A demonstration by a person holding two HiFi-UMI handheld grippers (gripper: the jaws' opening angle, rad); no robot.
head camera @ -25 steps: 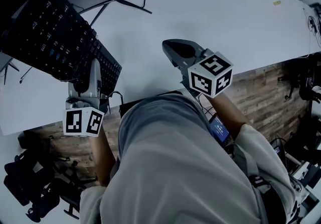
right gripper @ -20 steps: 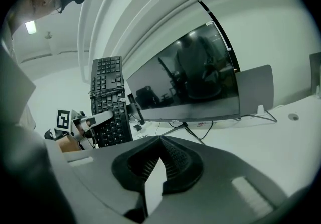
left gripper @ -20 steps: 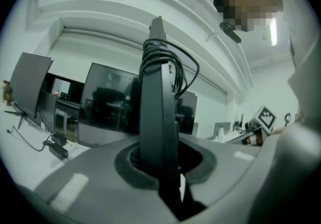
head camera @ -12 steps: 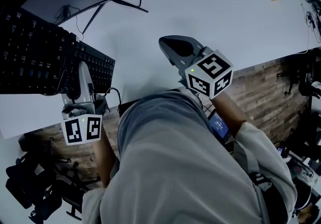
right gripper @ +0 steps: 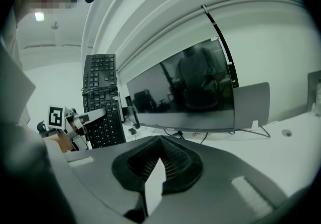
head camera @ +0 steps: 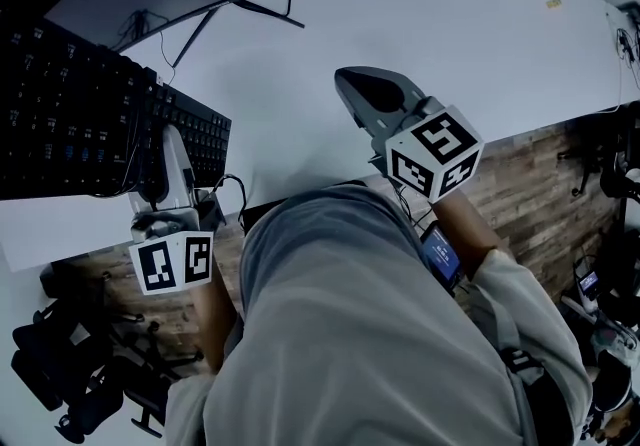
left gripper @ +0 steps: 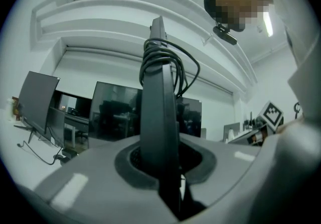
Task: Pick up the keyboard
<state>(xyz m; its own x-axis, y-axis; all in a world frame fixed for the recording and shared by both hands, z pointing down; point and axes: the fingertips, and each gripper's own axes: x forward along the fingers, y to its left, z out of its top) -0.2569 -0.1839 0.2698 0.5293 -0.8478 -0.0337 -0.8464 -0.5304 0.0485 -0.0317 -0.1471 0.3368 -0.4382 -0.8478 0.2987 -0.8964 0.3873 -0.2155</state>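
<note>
The left gripper point(head camera: 170, 149) has its jaws clamped on one edge of a black full-size computer keyboard point(head camera: 70, 114), held tilted above the white tabletop point(head camera: 420, 24) with its dark cable point(left gripper: 173, 62) wound around it. The right gripper point(head camera: 368, 94) hovers nearby, its jaws closed together on nothing.

Keyboard point(head camera: 70, 124) — left end, perhaps much of it, beyond the head view's edge
</note>
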